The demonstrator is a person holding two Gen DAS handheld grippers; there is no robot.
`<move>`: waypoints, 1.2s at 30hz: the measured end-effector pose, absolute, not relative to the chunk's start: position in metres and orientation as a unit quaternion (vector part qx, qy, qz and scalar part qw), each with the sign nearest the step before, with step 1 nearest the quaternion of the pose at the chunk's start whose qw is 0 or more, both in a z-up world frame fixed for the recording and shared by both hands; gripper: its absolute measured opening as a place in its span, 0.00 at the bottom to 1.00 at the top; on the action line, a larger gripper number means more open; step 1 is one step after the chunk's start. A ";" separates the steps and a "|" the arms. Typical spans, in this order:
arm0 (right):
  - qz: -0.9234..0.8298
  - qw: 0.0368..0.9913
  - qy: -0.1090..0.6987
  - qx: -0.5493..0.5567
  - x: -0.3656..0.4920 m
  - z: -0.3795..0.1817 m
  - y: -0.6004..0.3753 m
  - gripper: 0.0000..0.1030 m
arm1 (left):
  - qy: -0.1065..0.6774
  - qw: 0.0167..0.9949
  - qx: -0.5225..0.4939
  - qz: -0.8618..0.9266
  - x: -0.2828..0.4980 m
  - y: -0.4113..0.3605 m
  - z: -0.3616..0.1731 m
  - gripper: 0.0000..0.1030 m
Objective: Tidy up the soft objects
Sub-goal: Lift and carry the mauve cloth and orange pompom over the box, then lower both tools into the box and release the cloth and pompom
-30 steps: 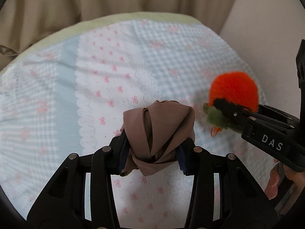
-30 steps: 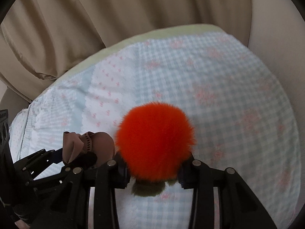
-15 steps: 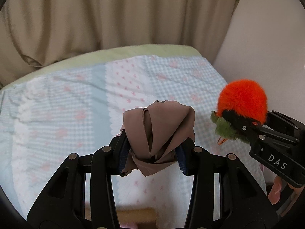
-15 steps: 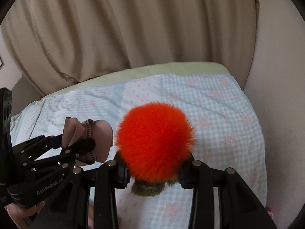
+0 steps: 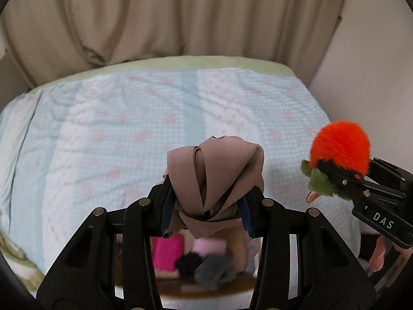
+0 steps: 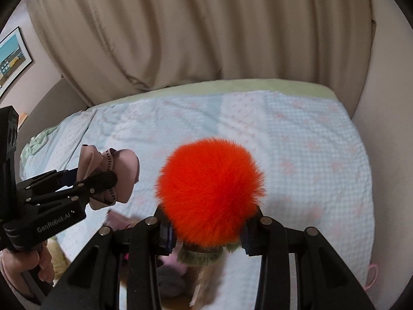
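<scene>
My left gripper [image 5: 206, 206] is shut on a bundled brown cloth [image 5: 219, 175] and holds it up above the near edge of the bed [image 5: 103, 134]. It shows from the side in the right wrist view [image 6: 103, 180], with the cloth [image 6: 121, 170]. My right gripper [image 6: 206, 232] is shut on a fluffy orange pom-pom with a green base [image 6: 210, 191]. It shows at the right of the left wrist view [image 5: 333, 173], with the pom-pom [image 5: 340, 147]. Both are held in the air, side by side.
A container of soft items, pink [image 5: 166, 253], grey [image 5: 216, 268] and black [image 5: 188, 263], lies blurred below the grippers. Beige curtains [image 5: 180, 15] hang behind the bed. A wall [image 5: 374, 64] stands at the right. A framed picture [image 6: 10, 59] hangs at left.
Both grippers have pulled back and up from the bed with their loads. The bed looks farther away, and the container of soft items has come into view below.
</scene>
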State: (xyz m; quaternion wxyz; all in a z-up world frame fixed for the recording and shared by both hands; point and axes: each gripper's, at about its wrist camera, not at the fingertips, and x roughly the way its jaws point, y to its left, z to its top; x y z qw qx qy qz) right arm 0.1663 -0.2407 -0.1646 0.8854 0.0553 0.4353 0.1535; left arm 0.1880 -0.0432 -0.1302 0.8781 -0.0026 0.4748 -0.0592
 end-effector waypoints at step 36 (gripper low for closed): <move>0.071 0.797 0.591 0.104 0.104 -0.315 -0.097 0.34 | 0.612 0.781 0.033 -0.121 0.124 0.050 -0.312 0.38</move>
